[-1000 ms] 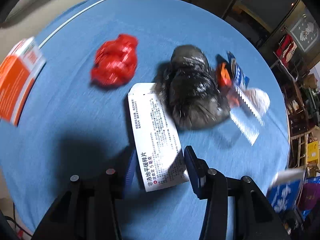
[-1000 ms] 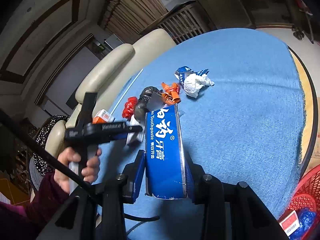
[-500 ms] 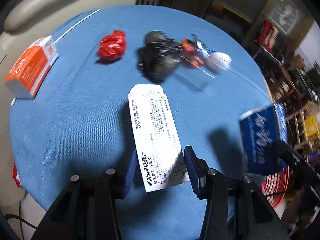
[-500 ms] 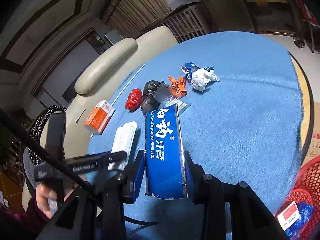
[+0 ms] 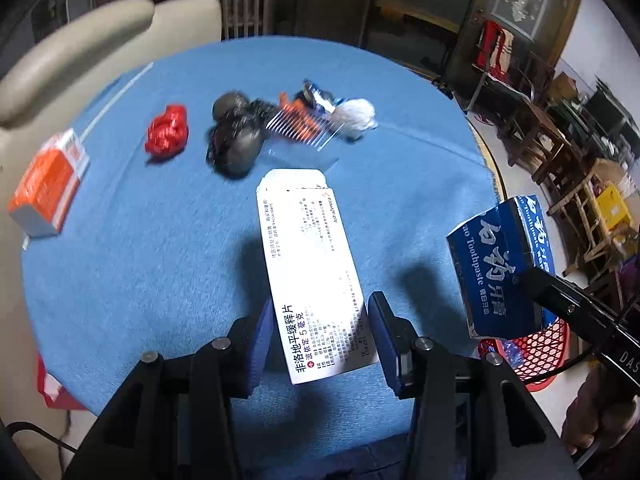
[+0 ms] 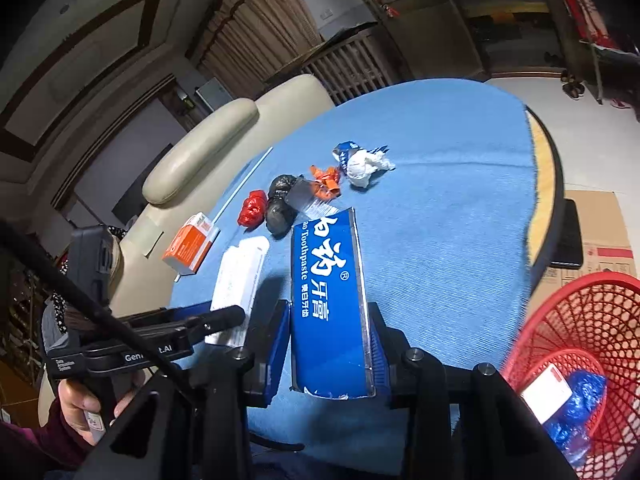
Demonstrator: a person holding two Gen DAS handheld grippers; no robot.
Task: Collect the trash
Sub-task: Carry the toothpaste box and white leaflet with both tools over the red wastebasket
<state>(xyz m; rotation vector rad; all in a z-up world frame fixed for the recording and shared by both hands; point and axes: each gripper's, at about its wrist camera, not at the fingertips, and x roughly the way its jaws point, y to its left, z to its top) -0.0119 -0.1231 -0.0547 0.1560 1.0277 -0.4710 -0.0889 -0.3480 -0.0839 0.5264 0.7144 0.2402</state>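
- My right tongs (image 6: 328, 344) are clamped on a blue box (image 6: 328, 304) printed "Toothpaste", held above the bench (image 6: 440, 220) at its near edge, beside the red basket (image 6: 580, 320).
- My left tongs (image 5: 320, 344) pinch a white box (image 5: 316, 276) marked "AstraZeneca", with Chinese print and "5", narrowly parted to its width.
- An orange box (image 5: 48, 184) lies at the bench's left edge.

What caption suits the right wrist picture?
Right claw grips a blue toothpaste box beside a red basket.
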